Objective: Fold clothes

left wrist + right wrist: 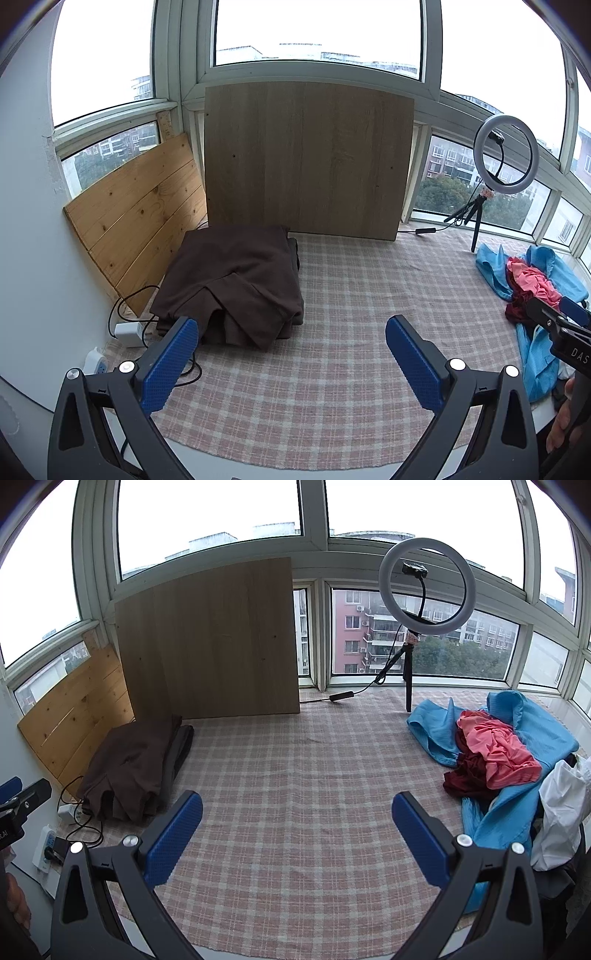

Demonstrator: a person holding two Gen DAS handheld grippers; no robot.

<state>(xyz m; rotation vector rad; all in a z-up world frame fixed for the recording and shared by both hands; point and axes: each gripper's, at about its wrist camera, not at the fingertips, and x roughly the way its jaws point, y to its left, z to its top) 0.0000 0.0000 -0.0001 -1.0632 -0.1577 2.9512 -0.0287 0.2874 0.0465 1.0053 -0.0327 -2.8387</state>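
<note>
Nearest you, your left gripper (291, 332) and right gripper (297, 808) hung with jaws wide and holding nothing over the checked cloth (295, 775). Left of that cloth's bare middle sat the folded brown stack (236, 280); right of it, the loose heap (495, 753) looked like the work remaining, so I judge you stood between garments, a pick from the heap due.

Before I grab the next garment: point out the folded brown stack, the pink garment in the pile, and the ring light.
folded brown stack (236, 277), left wrist view, on its top layer.
pink garment (495, 753), right wrist view, middle of the crumpled cloth.
ring light (388, 590), right wrist view, left side of the white ring.
</note>
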